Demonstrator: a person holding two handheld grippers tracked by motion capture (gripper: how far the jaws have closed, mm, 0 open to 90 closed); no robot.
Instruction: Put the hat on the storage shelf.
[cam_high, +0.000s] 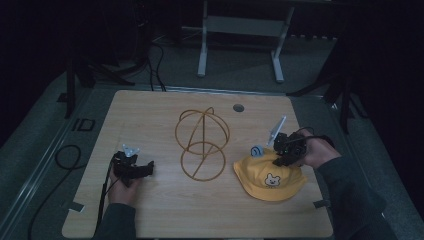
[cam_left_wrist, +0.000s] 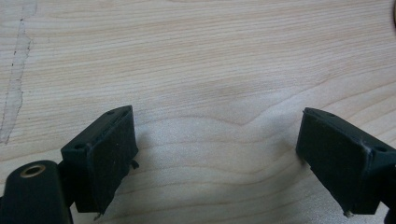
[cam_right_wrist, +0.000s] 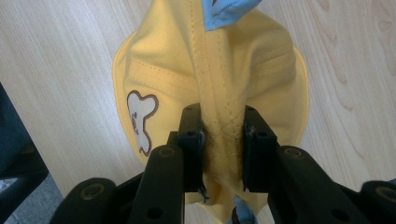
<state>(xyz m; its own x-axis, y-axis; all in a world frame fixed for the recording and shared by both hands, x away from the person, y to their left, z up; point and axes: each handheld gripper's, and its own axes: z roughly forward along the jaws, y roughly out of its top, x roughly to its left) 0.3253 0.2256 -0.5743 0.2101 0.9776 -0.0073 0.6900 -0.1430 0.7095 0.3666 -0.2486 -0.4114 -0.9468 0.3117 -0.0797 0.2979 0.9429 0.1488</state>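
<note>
Here, at the left of the high view, the left gripper (cam_high: 134, 167) rests low over the wooden table (cam_high: 150, 210), held in a hand (cam_high: 121, 189) whose sleeve comes in from the bottom edge, with its cable trailing back along the forearm. The high view is too small and dim to show how its jaws stand, but the left gripper view settles it: the two black jaws are spread wide apart with nothing but bare wood grain between them, and a pale scuff runs down the table at that picture's left edge. Toward the middle of the table stands a wire frame (cam_high: 202, 143) of gold-coloured hoops, a ball of rings above a flat ring lying on the wood, well apart from both grippers. Behind it, near the far edge, is a small round grommet (cam_high: 238, 107) set in the tabletop. To the right lies the yellow hat (cam_high: 270, 181), with a bear patch on its front and a bit of blue trim at its upper left, near the table's right edge. The right gripper (cam_high: 281, 160) sits on the hat's far side. The right gripper view gives what the overhead picture cannot: the jaws are closed on a bunched ridge of the hat's crown along a seam, the fabric pinched between the pads (cam_right_wrist: 254, 154).
</note>
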